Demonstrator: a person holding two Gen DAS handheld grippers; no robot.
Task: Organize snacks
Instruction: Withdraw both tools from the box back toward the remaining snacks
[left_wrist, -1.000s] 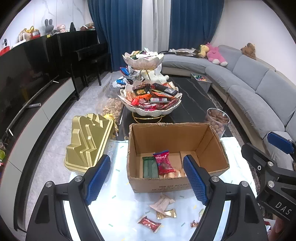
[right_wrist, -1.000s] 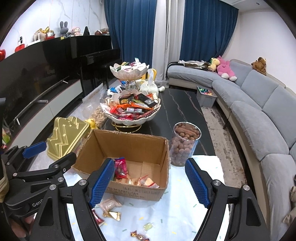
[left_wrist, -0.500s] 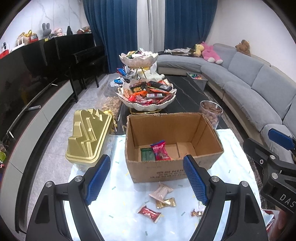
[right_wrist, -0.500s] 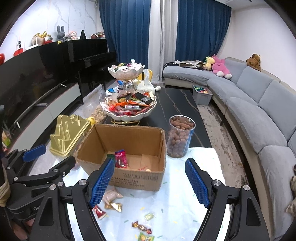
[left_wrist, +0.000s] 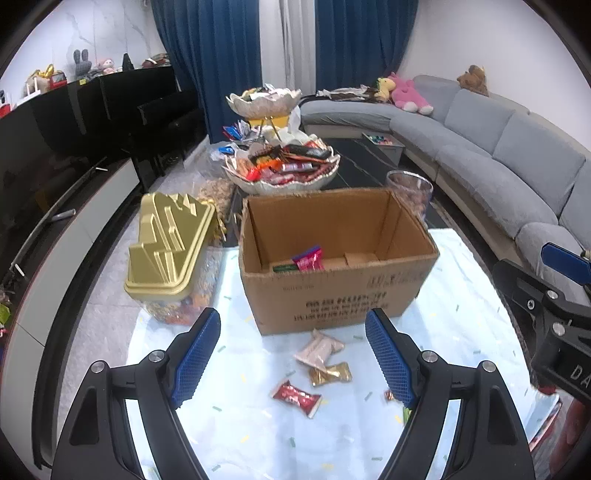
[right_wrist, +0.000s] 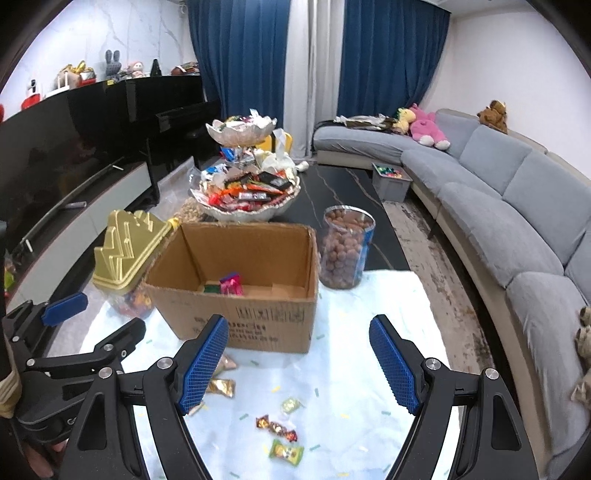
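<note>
- Red wrapper lies on the worktop in front of the box, low between the left claw pads, long axis slanting down to the right.
- Pink packet and gold sweet sit just beyond it.
- Left claw hangs nearer, spread wide, holding nothing.
- Right claw is also agape and bare, over small sweets.

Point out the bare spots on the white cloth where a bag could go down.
Free: the cloth right of the cardboard box, in front of the nut jar. Crowded: before the box, where the pink packet, gold candy and red candy lie.
</note>
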